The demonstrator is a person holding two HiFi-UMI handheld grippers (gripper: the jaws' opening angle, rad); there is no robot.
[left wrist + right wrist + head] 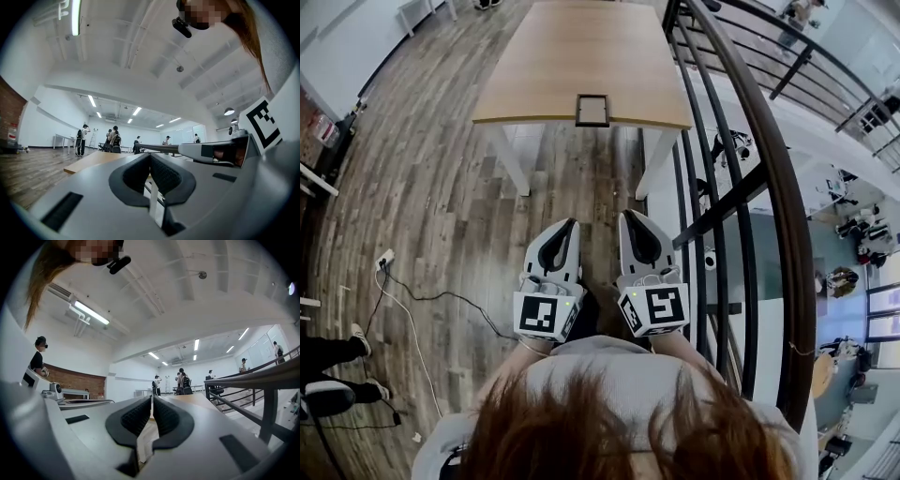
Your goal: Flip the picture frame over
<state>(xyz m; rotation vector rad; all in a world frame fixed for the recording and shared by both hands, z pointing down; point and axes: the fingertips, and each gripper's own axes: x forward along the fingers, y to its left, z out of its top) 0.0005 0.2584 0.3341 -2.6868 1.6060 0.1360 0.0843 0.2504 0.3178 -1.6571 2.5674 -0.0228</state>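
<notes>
Left gripper (569, 225) and right gripper (629, 217): jaws together, empty, well apart from the picture frame (592, 110).

Ahead of me a light wooden surface (544, 66) stands on white legs over the plank floor (450, 206). A black railing (759, 178) runs along my right. At my left a white cable (397, 309) trails across the floor, near a person's legs (323, 354).

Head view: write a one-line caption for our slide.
Left claw and right claw, both shut, face a table bearing a picture frame.
</notes>
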